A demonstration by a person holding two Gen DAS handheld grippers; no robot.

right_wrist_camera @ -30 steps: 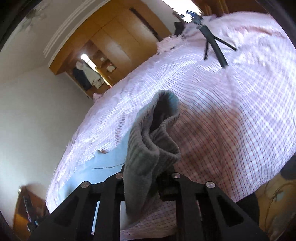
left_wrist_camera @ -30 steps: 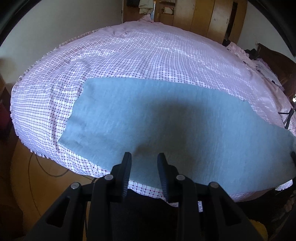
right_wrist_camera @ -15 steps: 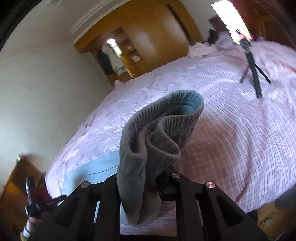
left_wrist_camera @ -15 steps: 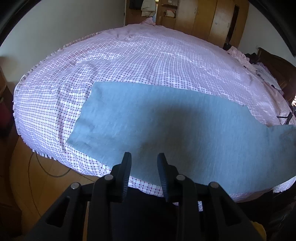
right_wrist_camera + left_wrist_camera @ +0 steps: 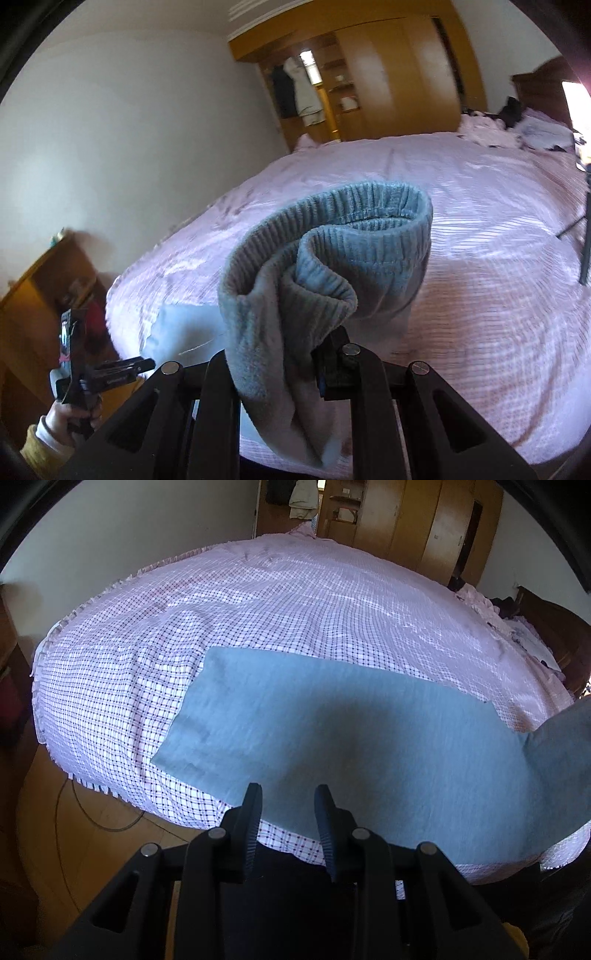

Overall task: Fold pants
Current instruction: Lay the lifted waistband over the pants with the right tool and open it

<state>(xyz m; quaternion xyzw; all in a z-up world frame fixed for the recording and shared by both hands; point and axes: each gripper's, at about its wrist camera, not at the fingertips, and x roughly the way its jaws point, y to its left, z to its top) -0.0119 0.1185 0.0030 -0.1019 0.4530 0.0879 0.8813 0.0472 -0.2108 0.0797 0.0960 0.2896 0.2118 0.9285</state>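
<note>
Grey-blue pants [image 5: 369, 738] lie flat across the near side of the pink checked bed [image 5: 258, 602]. Their right end [image 5: 565, 738] is lifted off the bed. My left gripper [image 5: 286, 808] is open and empty, just above the pants' near edge. My right gripper [image 5: 273, 354] is shut on the pants' ribbed waistband [image 5: 332, 251] and holds it bunched up above the bed. The rest of the pants [image 5: 173, 332] shows flat at lower left in the right wrist view, near the left gripper [image 5: 110, 373].
A wooden wardrobe [image 5: 388, 74] stands behind the bed. A tripod [image 5: 585, 236] stands on the bed at right. Clothes [image 5: 517, 129] are piled at the headboard. A cable [image 5: 92, 812] lies on the wooden floor left of the bed. A wooden nightstand [image 5: 44, 280] stands at left.
My right gripper has lifted the waistband and swung it leftward over the bed; the pants' right end now rises off the sheet. My left gripper has pulled back slightly and stays open.
</note>
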